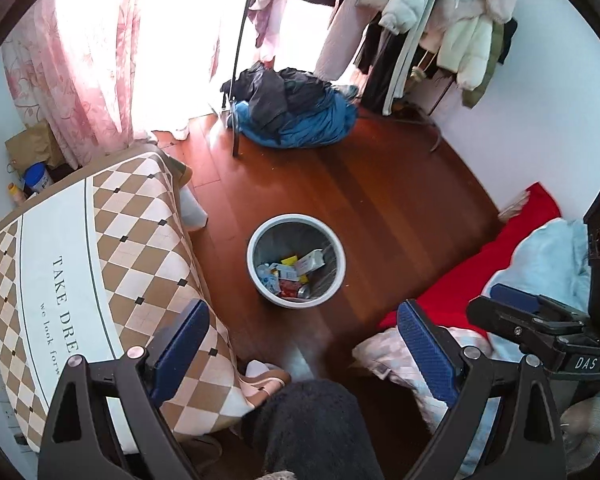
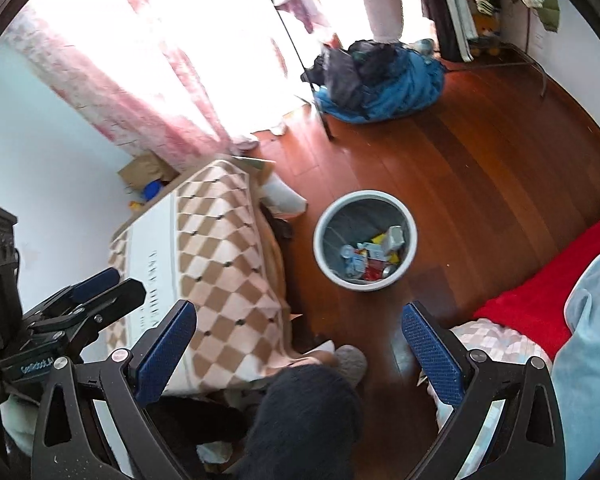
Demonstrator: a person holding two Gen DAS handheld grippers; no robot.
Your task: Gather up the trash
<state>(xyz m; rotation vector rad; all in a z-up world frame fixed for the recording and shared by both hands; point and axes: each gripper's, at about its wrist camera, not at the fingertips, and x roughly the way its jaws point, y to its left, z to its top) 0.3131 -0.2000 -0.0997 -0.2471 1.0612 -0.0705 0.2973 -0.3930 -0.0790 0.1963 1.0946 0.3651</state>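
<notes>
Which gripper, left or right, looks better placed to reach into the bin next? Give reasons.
Neither clearly. Both the left gripper and the right gripper are open, empty and held above the floor short of the bin. In each view the bin sits ahead, roughly centred. Slight edge: left, where it appears more centred.

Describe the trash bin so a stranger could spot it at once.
Start at the table under the brown-and-cream diamond cloth; on the red-brown wooden floor just beside it stands the bin. It is the only round, pale-rimmed container there, open-topped, with cartons and wrappers in the bottom.
</notes>
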